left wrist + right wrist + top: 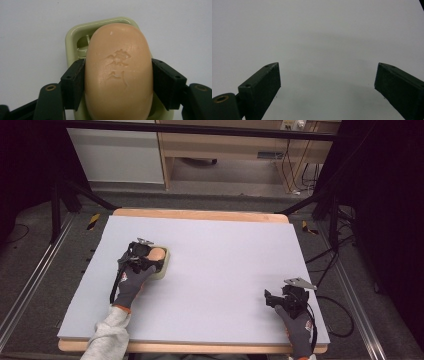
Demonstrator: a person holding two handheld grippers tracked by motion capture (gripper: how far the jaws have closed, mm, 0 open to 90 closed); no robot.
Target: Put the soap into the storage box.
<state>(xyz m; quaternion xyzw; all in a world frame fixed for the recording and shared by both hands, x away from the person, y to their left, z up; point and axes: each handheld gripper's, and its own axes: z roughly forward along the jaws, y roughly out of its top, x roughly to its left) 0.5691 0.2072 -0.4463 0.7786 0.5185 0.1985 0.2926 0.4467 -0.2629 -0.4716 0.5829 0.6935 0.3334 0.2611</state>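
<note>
A peach-coloured oval soap bar [118, 50] with stamped characters lies in a pale green soap dish [73, 35]. My left gripper [118, 82] is shut on the soap bar, one black pad pressed against each long side. In the high view the soap bar [158, 253] and the dish [165, 269] sit at the left middle of the table, with my left gripper [148, 259] over them. My right gripper [271, 299] rests near the front right of the table. Its jaws stand wide open in the right gripper view, with nothing between them [327, 80].
A pale grey mat [215, 255] covers the wooden table [200, 214]. Beyond the table stand black frame legs [55, 210], cables [340, 315] on the floor at the right and a wooden cabinet [225, 150] at the back.
</note>
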